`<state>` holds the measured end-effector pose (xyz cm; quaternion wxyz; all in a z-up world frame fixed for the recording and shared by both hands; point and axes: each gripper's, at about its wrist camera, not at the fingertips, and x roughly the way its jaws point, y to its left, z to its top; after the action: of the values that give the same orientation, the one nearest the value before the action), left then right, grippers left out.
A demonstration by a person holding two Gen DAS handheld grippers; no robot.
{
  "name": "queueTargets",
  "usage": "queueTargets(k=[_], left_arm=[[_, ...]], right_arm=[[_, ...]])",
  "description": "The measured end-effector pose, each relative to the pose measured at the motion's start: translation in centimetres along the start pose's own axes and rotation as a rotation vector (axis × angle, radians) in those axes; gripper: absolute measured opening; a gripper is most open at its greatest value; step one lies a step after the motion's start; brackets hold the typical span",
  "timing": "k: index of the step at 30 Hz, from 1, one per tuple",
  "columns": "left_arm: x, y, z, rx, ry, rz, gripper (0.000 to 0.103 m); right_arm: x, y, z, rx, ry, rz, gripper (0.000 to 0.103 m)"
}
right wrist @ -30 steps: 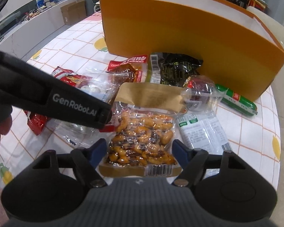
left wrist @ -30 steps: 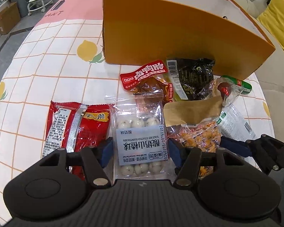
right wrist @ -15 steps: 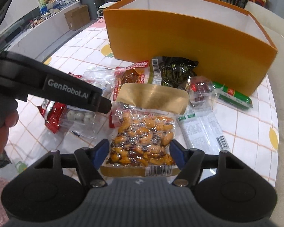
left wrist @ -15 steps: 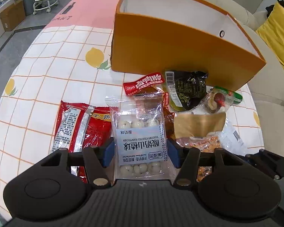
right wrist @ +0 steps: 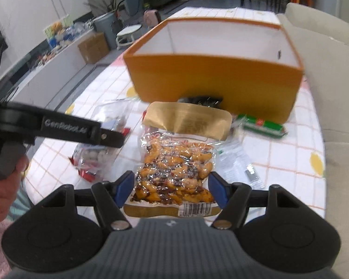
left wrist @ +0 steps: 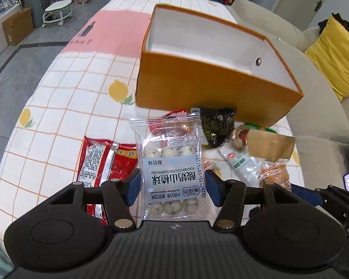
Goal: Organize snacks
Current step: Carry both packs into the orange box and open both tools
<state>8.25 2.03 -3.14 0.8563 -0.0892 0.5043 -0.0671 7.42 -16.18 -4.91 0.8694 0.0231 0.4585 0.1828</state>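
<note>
My left gripper (left wrist: 173, 187) is shut on a clear packet of yogurt-coated hawthorn balls (left wrist: 171, 162) and holds it above the table. My right gripper (right wrist: 172, 188) is shut on a gold-topped packet of glazed nuts (right wrist: 176, 160), also lifted. The open orange box (left wrist: 211, 69) with a white, empty-looking inside stands ahead of both; it also shows in the right wrist view (right wrist: 216, 79). On the tablecloth lie a red packet (left wrist: 102, 160), a dark green packet (left wrist: 217, 125), a white-and-green packet (left wrist: 238, 162) and a green sausage stick (right wrist: 263, 125).
The round table (left wrist: 65, 97) has a white grid cloth with lemon prints. A beige sofa (left wrist: 318, 107) with a yellow cushion (left wrist: 337, 55) borders the right edge. The left gripper's body (right wrist: 58, 125) crosses the left of the right wrist view.
Both grippers have risen with their packets off the table. The view now looks down into the orange box, and the snacks left on the table appear smaller and further below.
</note>
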Motion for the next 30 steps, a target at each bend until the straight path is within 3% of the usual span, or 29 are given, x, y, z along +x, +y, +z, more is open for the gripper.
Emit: queueTargets(k=[9,17,30], left_arm=[[-2.0,-2.0,1.8,0.04,-0.039,-0.028,0.066],[-4.2,-4.2,5.5,0.081,-0.105,-0.081,0.066],[-3.6,-7.9,12.5,0.18,-0.138,-0.136,0.066]], right_arm=[[-3.7,-1.4,1.5,0.036,-0.103,-0.046,0.067],[-6.4,-3.0,4.3,0.048,-0.196,-0.072,0.067],[-5.7,-6.2,11.4,-0.002,-0.217,-0.123,0.067]])
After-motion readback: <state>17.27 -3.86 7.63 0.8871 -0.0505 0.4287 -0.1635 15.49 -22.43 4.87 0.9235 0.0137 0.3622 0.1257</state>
